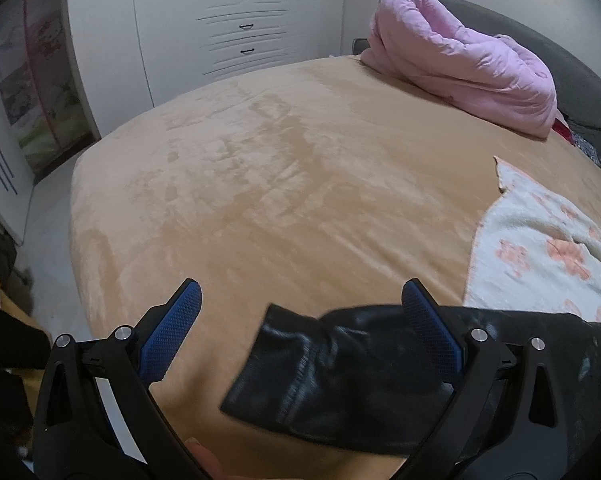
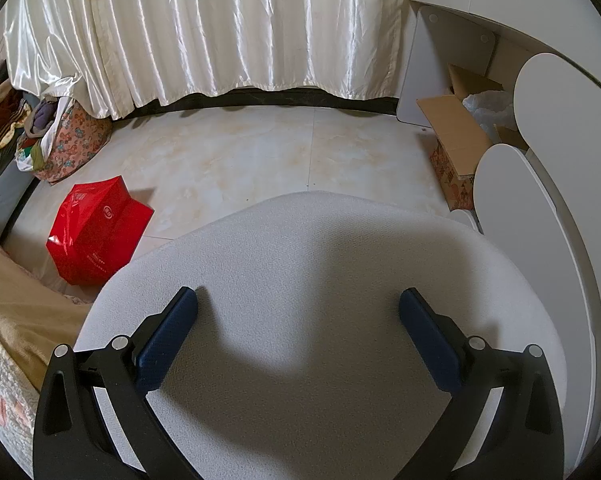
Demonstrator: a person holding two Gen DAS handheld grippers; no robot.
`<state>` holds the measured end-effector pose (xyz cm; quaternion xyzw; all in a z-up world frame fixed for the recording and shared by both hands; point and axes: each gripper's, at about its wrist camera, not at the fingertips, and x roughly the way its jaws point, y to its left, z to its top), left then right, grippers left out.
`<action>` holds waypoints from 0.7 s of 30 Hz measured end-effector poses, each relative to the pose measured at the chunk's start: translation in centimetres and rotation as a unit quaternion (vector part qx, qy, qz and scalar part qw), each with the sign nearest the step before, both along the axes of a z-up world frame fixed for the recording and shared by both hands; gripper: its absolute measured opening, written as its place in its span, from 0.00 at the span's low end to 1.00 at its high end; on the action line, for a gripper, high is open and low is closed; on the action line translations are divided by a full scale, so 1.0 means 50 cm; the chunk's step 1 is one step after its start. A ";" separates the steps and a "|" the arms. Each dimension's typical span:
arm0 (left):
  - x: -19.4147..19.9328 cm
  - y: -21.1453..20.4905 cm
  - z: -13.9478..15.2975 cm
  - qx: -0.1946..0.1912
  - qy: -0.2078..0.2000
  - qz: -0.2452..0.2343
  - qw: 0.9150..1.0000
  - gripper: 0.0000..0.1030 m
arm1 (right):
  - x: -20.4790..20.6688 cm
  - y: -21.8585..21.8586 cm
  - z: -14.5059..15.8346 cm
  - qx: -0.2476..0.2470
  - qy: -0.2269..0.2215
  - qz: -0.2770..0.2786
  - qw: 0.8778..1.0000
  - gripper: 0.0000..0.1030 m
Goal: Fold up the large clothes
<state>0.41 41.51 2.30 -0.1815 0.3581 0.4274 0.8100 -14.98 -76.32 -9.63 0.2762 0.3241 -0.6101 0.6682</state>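
A shiny black garment [image 1: 340, 376] lies on the tan bed cover [image 1: 260, 184] at the near edge, one sleeve or leg end pointing left. My left gripper [image 1: 300, 300] hovers over it, open, its right blue pad [image 1: 428, 332] above the black cloth and its left pad [image 1: 172, 328] over bare cover. Nothing is held between them. My right gripper [image 2: 298, 304] is open above a white rounded surface [image 2: 300, 280], away from the bed, with nothing between its fingers. The black garment does not show in the right wrist view.
A rolled pink quilt [image 1: 460, 60] sits at the bed's far right. A white towel with pink paw prints [image 1: 540, 248] lies on the right. White wardrobes [image 1: 220, 20] stand behind. A red bag [image 2: 96, 232], cardboard box [image 2: 456, 140], white curtain [image 2: 220, 28] and clothes pile [image 2: 60, 140] surround the floor.
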 end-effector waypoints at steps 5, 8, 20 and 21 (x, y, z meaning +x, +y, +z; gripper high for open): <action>0.005 -0.045 0.007 -0.005 -0.002 -0.004 1.000 0.91 | 0.001 0.000 0.000 0.000 0.000 0.000 1.000 0.96; 0.011 -0.067 0.008 -0.004 0.002 -0.007 1.000 0.91 | 0.001 0.000 0.000 0.000 0.000 0.000 1.000 0.96; 0.027 -0.111 -0.017 -0.015 0.001 -0.026 1.000 0.91 | 0.001 0.000 0.000 0.000 0.000 0.000 1.000 0.96; 0.028 -0.114 -0.020 -0.015 0.001 -0.029 0.999 0.91 | 0.000 0.000 0.000 0.000 0.000 0.000 1.000 0.96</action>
